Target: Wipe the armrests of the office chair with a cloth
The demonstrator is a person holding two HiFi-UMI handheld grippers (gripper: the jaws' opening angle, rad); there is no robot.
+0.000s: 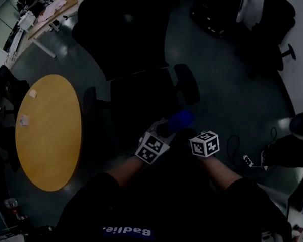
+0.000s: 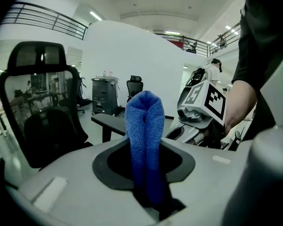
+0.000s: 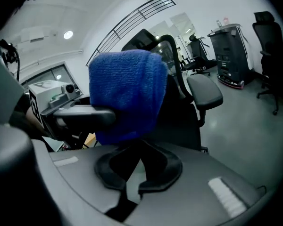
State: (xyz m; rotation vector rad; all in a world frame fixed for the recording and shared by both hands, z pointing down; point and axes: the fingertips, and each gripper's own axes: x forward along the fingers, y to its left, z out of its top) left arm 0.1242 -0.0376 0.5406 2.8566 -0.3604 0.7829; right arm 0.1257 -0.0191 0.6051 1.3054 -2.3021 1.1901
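A blue cloth (image 1: 180, 118) hangs in front of me over the seat of the black office chair (image 1: 126, 34). The left gripper (image 2: 145, 147) is shut on it, and the cloth stands up as a folded loop (image 2: 144, 126) between the jaws. In the right gripper view the cloth (image 3: 127, 93) fills the space just ahead of my right gripper (image 3: 135, 139), whose dark jaws come together at its lower edge. The chair's left armrest (image 1: 89, 105) and right armrest (image 1: 187, 83) lie beyond both grippers, untouched.
A round yellow table (image 1: 49, 130) stands left of the chair. Another black chair (image 1: 272, 24) and a dark cart (image 1: 212, 9) stand at the far right. A power strip with a cable (image 1: 248, 160) lies on the floor at my right.
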